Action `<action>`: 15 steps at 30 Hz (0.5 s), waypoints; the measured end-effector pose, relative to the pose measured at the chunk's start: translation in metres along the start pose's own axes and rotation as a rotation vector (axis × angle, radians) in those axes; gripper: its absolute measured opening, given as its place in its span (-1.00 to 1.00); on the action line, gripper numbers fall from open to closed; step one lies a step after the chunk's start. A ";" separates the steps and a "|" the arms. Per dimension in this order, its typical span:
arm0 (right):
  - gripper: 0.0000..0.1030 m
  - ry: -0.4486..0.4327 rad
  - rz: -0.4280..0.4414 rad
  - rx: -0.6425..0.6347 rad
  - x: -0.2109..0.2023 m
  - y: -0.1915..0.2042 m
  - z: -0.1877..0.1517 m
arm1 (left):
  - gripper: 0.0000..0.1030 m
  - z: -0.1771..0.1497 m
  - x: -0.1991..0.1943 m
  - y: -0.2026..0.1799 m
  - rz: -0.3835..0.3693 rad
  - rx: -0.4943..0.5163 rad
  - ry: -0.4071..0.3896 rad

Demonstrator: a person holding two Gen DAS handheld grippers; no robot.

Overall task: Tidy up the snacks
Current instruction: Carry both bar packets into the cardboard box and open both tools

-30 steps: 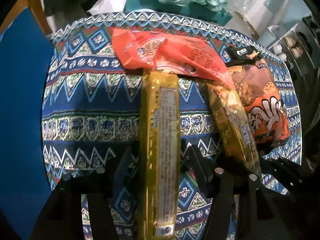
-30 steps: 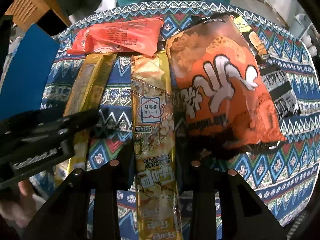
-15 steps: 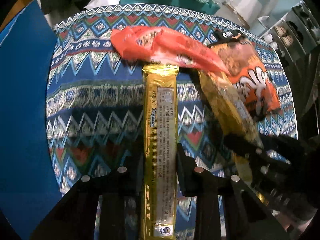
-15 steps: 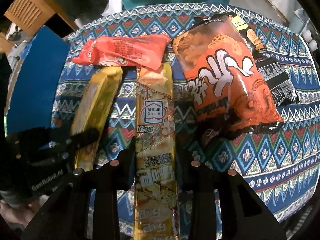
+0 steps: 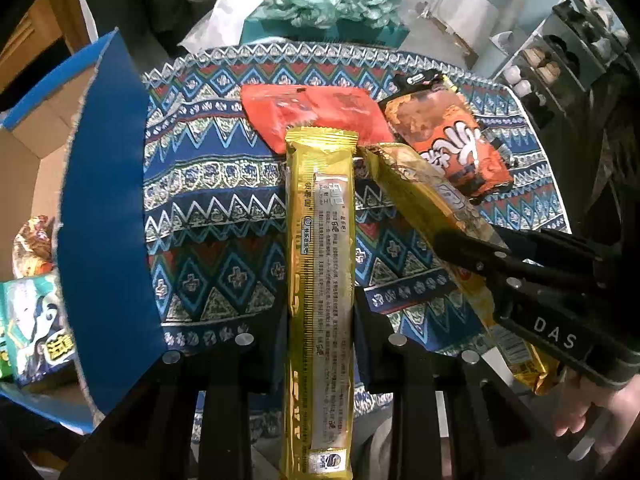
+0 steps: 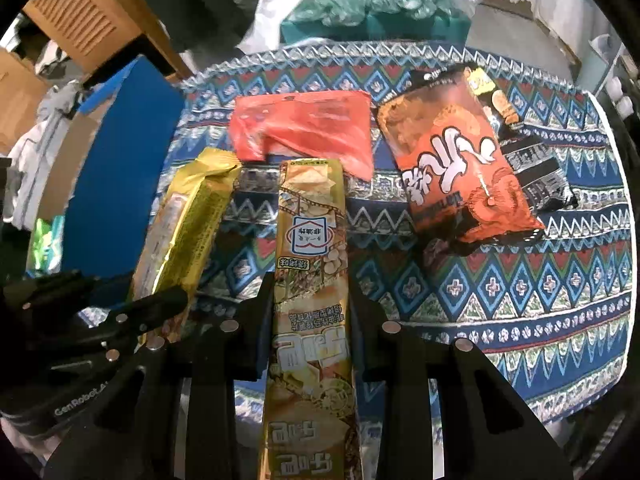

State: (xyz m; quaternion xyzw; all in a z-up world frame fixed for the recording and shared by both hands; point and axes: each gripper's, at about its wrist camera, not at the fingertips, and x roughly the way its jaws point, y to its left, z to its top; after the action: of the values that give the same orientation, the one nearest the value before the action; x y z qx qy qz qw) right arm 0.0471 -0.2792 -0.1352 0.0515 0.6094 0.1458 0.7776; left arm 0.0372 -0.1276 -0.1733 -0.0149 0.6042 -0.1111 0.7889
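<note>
On the far left stands a cardboard box (image 5: 24, 184) with a blue flap (image 5: 108, 220) that leans over the edge of the patterned tablecloth (image 5: 208, 208). A few packets lie down inside it, among them a green and white one (image 5: 28, 320).

Next along, the left gripper (image 5: 320, 332) is clamped on a long gold wafer pack (image 5: 320, 264), its two fingers pressing the pack's sides near the lower half. The pack runs straight away from the gripper, and its far end overlaps the near edge of a flat red packet (image 5: 316, 116) that lies on the cloth. In the right wrist view this same gold pack sits tilted, raised off the cloth beside the box flap.

Just to its right, the right gripper (image 6: 310, 328) is closed on a second long pack, a yellow cracker pack (image 6: 310, 280) printed with crackers and a blue and white badge. Its far end reaches the red packet too. The two long packs lie side by side, a little apart at the gripper end and closer together at the far end.

Further right lies an orange chip bag (image 6: 456, 176) with big white lettering, flat on the cloth. Beside it, partly tucked under its right edge, is a small black packet (image 6: 536, 172).

Beyond the table's far edge sits a teal box (image 6: 372, 24) with pale green plastic bags heaped on top.
</note>
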 end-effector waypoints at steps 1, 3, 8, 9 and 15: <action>-0.41 -0.011 0.000 -0.005 -0.006 0.003 -0.001 | -0.45 -0.001 -0.005 0.001 0.002 0.001 -0.007; -0.41 -0.029 0.007 -0.013 -0.014 0.009 0.000 | -0.45 0.001 -0.014 0.001 0.002 0.000 -0.023; -0.41 -0.062 0.030 -0.049 -0.029 0.027 0.002 | -0.45 0.006 -0.037 0.007 -0.010 -0.018 -0.064; -0.41 -0.067 0.032 -0.052 -0.031 0.031 0.003 | -0.45 0.007 -0.043 0.009 -0.013 -0.022 -0.077; -0.41 -0.096 0.049 -0.080 -0.036 0.057 0.020 | -0.45 0.013 -0.068 0.027 0.003 -0.045 -0.129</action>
State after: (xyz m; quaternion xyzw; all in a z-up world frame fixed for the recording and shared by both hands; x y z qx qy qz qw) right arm 0.0489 -0.2335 -0.0816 0.0425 0.5637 0.1865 0.8035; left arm 0.0372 -0.0896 -0.1094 -0.0391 0.5547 -0.0952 0.8257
